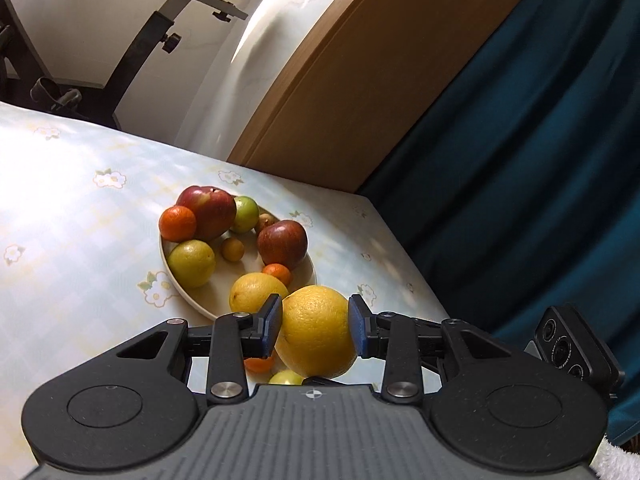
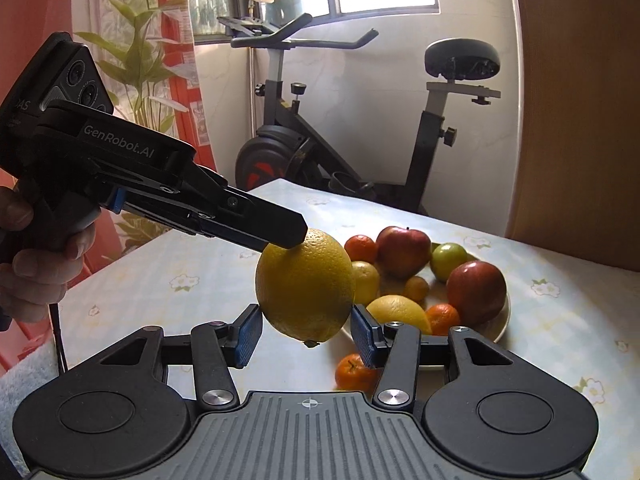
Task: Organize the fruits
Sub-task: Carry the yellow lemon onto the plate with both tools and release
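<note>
My left gripper point(image 1: 315, 322) is shut on a large yellow citrus fruit point(image 1: 316, 332) and holds it above the table, near the front of a cream plate point(image 1: 182, 290). The plate holds two red apples, green fruits, small oranges and a yellow citrus. In the right wrist view the same yellow fruit point(image 2: 306, 284) hangs from the left gripper's fingers point(image 2: 280, 228). My right gripper point(image 2: 306, 334) is open, its blue pads either side of the fruit's lower end, apart from it. A small orange point(image 2: 354, 372) lies on the table below.
The table has a pale floral cloth point(image 1: 80, 208). An exercise bike point(image 2: 360, 128) stands behind it. A wooden panel point(image 1: 360, 80) and a teal curtain point(image 1: 540, 160) are on the right. A green fruit point(image 1: 286, 378) and an orange point(image 1: 258, 364) lie under the left gripper.
</note>
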`<action>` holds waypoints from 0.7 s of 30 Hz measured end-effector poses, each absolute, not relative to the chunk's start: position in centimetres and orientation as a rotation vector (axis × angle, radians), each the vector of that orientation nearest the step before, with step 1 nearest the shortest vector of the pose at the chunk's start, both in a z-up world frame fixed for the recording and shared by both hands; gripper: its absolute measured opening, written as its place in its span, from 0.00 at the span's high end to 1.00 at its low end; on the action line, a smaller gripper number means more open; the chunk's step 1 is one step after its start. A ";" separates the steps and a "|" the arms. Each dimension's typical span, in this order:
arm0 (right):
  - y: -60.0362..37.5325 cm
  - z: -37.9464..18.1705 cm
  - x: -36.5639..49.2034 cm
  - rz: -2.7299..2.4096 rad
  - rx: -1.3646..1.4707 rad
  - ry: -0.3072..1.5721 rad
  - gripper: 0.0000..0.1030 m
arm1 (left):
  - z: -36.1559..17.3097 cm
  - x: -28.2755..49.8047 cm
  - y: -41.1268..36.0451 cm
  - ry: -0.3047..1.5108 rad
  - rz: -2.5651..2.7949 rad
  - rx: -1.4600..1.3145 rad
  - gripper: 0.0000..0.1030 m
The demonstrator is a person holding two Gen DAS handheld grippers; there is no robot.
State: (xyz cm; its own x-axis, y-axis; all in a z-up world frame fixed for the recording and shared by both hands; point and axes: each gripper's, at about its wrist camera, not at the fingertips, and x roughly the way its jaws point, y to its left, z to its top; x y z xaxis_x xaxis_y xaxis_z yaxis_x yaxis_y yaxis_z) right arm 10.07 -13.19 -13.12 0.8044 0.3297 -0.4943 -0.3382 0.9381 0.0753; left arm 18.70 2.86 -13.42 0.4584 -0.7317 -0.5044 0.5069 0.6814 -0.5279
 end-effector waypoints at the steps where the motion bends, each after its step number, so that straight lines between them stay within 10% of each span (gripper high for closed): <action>1: -13.7 -12.3 10.9 0.352 -0.027 0.512 0.56 | -12.8 19.4 2.5 0.762 -0.782 -0.319 0.64; 21: -18.0 -16.1 22.7 0.368 0.007 0.639 0.56 | -15.7 30.2 -1.2 0.877 -0.708 -0.287 0.64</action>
State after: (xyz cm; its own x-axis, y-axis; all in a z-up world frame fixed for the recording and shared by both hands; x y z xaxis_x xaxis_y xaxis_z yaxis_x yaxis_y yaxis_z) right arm 22.66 -18.00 -16.10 0.7401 0.3375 -0.5816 -0.3333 0.9353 0.1186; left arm 30.16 -1.20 -15.69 0.4332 -0.6707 -0.6021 0.4464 0.7400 -0.5031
